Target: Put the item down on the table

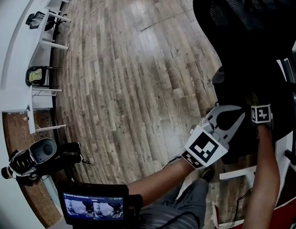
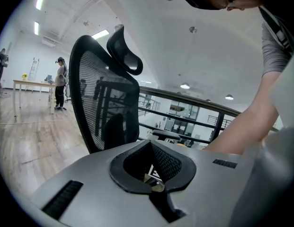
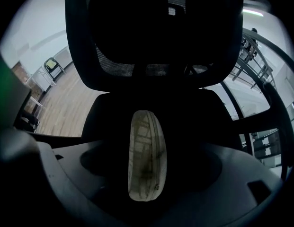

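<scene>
In the right gripper view, a pale oval item with a faint checked pattern sits lengthwise between the two grey jaws of my right gripper. Those jaws stand wide open, with dark gaps on both sides of the item. I cannot tell whether it rests on the black chair seat behind it. In the head view only the right gripper's marker cube shows, over the seat, and the item is hidden. My left gripper is just left of it, shut and empty, tips meeting.
A black mesh office chair fills the right side, its back and headrest close to both grippers. Wooden floor spreads to the left. White desks line the far left, with a camera rig and a small monitor near me.
</scene>
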The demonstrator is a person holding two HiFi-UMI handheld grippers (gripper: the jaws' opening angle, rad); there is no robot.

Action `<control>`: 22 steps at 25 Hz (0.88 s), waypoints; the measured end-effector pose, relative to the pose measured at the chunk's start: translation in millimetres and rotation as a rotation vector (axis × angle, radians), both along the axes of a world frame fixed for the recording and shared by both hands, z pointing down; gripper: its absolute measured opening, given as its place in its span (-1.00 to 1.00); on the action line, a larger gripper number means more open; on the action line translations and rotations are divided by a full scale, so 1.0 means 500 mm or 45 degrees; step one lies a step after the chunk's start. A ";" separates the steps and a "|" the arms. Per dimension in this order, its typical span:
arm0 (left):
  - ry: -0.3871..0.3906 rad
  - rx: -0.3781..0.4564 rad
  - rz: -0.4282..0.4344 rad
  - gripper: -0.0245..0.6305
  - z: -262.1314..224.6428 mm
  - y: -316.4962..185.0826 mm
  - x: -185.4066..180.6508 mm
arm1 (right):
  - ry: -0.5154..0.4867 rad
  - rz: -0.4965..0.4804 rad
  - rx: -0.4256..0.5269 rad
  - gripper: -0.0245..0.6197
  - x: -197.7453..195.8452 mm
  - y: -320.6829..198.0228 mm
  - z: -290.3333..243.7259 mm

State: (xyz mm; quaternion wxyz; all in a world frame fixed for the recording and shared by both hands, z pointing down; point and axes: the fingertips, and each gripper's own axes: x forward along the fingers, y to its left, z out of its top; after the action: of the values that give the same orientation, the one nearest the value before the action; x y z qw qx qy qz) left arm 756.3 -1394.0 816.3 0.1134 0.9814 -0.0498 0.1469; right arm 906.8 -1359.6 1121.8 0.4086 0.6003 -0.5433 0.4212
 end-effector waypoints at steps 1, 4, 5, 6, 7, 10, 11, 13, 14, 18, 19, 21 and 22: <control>0.006 0.001 -0.001 -0.92 -0.015 0.002 -0.002 | 0.006 -0.003 0.010 0.12 0.000 0.000 -0.020; 0.023 0.005 -0.005 -0.92 -0.061 0.011 -0.011 | 0.022 -0.007 0.045 0.12 -0.002 0.003 -0.088; 0.029 0.007 -0.007 -0.92 -0.079 0.016 -0.017 | 0.030 -0.005 0.061 0.12 -0.003 0.004 -0.116; 0.035 0.009 -0.009 -0.92 -0.098 0.020 -0.023 | 0.040 -0.002 0.082 0.12 -0.004 0.003 -0.148; 0.040 0.009 -0.013 -0.92 -0.120 0.024 -0.030 | 0.051 0.006 0.112 0.12 -0.004 0.001 -0.186; 0.063 0.011 -0.028 -0.92 -0.192 0.037 -0.049 | 0.060 0.057 0.258 0.12 -0.012 -0.004 -0.319; 0.072 0.016 -0.032 -0.92 -0.219 0.042 -0.055 | 0.051 0.076 0.326 0.11 -0.020 -0.005 -0.370; 0.099 0.033 -0.037 -0.92 -0.277 0.052 -0.065 | 0.041 0.093 0.481 0.11 -0.042 -0.006 -0.487; 0.115 0.044 -0.040 -0.92 -0.308 0.058 -0.070 | 0.048 0.085 0.567 0.11 -0.057 -0.006 -0.553; 0.187 0.088 -0.061 -0.92 -0.436 0.084 -0.103 | 0.116 -0.007 0.955 -0.56 -0.146 0.013 -0.862; 0.204 0.100 -0.063 -0.92 -0.467 0.094 -0.114 | 0.124 -0.032 1.049 -0.75 -0.176 0.024 -0.941; 0.235 0.131 -0.068 -0.92 -0.529 0.116 -0.134 | 0.153 -0.092 1.196 -0.87 -0.226 0.062 -1.070; 0.251 0.148 -0.072 -0.92 -0.559 0.130 -0.142 | 0.171 -0.128 1.255 -0.89 -0.246 0.087 -1.123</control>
State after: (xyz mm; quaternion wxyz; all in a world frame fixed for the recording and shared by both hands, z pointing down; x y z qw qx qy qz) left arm 685.1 -1329.2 536.6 0.0649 0.9941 -0.0747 0.0435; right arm 783.6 -1316.0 560.4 0.1302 0.7210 -0.6784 0.0545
